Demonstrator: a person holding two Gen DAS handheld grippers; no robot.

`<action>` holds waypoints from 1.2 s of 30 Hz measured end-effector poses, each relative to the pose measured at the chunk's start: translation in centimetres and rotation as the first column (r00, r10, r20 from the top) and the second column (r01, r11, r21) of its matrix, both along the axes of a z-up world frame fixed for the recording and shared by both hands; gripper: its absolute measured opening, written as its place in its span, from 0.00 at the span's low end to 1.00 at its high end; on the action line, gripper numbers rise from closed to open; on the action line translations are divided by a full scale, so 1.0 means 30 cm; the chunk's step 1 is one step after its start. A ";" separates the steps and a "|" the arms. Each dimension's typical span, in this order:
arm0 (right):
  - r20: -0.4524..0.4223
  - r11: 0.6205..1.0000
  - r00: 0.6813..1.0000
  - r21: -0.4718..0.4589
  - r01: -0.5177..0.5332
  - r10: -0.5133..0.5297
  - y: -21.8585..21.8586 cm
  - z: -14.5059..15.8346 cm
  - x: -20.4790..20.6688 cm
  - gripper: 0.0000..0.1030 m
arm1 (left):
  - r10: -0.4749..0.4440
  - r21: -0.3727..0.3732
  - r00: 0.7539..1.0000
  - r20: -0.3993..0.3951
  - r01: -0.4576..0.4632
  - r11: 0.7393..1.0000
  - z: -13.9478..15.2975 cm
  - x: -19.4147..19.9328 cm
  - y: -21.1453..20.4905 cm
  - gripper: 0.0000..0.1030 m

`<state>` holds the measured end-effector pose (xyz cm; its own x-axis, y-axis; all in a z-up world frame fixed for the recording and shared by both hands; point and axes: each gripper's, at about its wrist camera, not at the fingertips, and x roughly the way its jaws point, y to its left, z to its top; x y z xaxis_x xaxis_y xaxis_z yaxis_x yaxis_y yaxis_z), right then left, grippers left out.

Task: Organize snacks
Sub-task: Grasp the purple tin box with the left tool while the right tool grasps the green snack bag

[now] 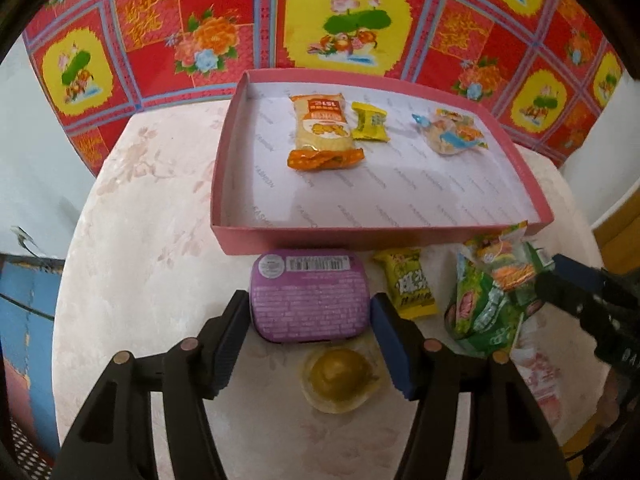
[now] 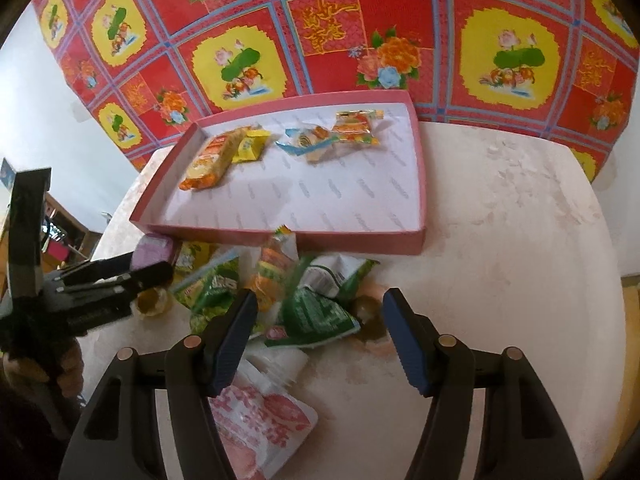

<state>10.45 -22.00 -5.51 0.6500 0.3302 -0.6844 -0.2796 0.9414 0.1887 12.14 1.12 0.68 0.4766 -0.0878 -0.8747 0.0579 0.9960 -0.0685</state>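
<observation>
A round table (image 1: 132,264) with a pale, faintly flowered cover fills both views, and behind it hangs a red cloth (image 1: 224,12) patterned with yellow panels and flowers. Beyond the tips of both grippers sits a shallow pink tray (image 1: 240,236) with a white lining. Inside it, toward the far wall, lie an orange and cream snack packet (image 1: 320,132), a small yellow candy (image 1: 370,122) touching its side, and a clear wrapper with blue and orange print (image 1: 452,132) set apart from them.

The left gripper (image 1: 310,316) has its jaws spread to the width of a purple tin (image 1: 308,294), label side up, which lies between the blue pads just in front of the tray's near wall. The pads (image 1: 230,340) sit right at the tin's two sides; whether they press on it I cannot tell. Closer in than the tin, between the fingers, lies a small olive-green sweet in clear wrap (image 1: 340,376). Just outside the right-hand finger lies a yellow candy packet (image 1: 408,284), and past it a heap of green packets (image 1: 484,304).

The right gripper (image 2: 316,340) hangs wide open over that heap, holding nothing. A green packet (image 2: 316,312) lies between its fingers, with a pink and white pouch (image 2: 260,420) under the left-hand finger and a small dark sweet (image 2: 366,308) near the right-hand one.
</observation>
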 end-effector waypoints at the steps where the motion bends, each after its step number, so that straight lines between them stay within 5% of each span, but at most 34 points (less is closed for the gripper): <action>1: 0.007 1.000 1.000 0.002 0.000 0.000 0.002 -0.001 0.006 0.55 | 0.000 0.004 1.000 0.003 0.000 1.000 -0.001 0.001 -0.001 0.62; 36: -0.085 0.998 0.996 0.061 0.029 -0.023 -0.025 -0.029 0.066 0.50 | -0.054 0.007 0.998 0.044 0.054 0.999 -0.007 0.009 0.001 0.62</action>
